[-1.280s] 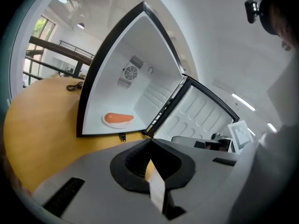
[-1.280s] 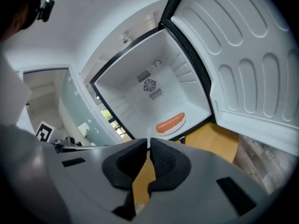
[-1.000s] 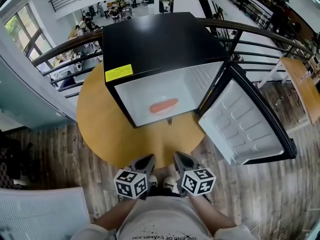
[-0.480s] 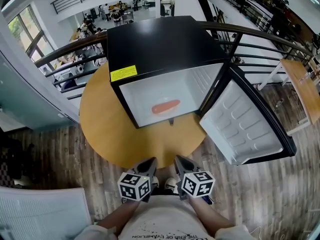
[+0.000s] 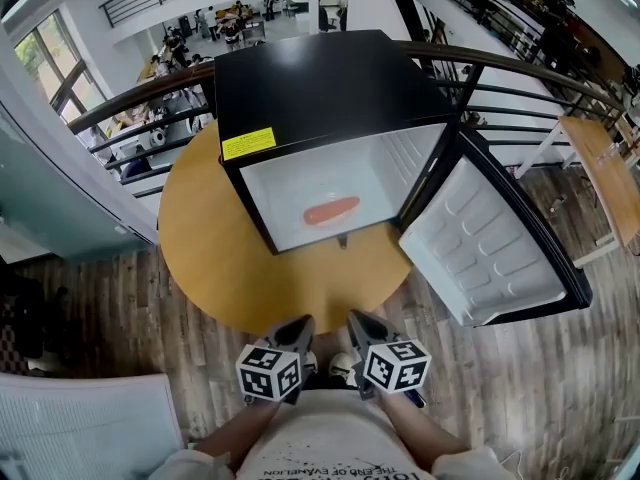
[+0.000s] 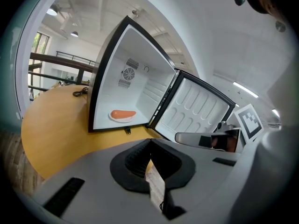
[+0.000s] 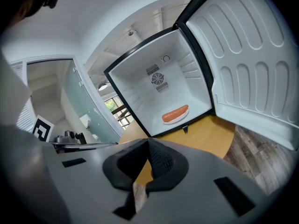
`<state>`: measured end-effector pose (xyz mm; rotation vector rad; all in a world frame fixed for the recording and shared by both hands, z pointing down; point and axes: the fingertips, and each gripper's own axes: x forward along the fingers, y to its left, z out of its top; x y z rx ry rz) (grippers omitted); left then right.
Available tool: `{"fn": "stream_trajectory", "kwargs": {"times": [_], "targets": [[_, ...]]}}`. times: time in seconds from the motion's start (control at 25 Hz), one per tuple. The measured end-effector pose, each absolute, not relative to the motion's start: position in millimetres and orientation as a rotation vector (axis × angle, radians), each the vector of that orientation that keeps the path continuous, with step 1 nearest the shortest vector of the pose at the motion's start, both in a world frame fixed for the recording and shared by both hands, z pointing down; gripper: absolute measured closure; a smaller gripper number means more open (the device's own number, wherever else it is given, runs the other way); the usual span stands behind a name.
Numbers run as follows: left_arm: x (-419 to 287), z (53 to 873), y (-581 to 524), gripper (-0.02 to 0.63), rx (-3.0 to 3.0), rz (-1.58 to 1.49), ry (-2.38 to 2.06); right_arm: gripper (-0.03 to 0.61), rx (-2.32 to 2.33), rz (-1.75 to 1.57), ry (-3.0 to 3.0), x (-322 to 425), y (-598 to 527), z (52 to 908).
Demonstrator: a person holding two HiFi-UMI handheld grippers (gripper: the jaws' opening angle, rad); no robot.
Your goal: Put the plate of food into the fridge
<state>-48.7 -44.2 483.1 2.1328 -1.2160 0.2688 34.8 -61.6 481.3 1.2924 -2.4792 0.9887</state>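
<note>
The sausage plate [image 5: 329,212] sat inside the fridge [image 5: 320,88]. The left gripper [image 5: 293,330] and right gripper [image 5: 362,326] were clenched and empty. Shutting the door [image 5: 490,253] likely came next.

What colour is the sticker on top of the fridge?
Yellow sticker, clearest in the head view.

1. Round wooden table [image 5: 200,258] with a yellow-tan top stands on grey-brown plank floor [image 5: 90,308].
2. Dark curved railing [image 5: 135,93] runs behind the table; lower level [image 5: 215,23] with people lies beyond.
3. Window [image 5: 40,53] upper left, daylight; wooden desk [image 5: 605,168] at right.
</note>
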Motion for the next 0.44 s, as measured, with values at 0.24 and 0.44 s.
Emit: {"fn": "stream_trajectory", "kwargs": {"times": [0.24,0.44], "targets": [[-52.9,483.7,-43.8,0.591,2.128,0.269,-1.221,0.554,1.302,1.007,-2.476,37.7,-65.9,480.0],[-54.6,485.6,-42.5,0.589,2.120,0.273,-1.221,0.554,1.297,1.005,-2.484,36.2,-67.8,476.4]]}}
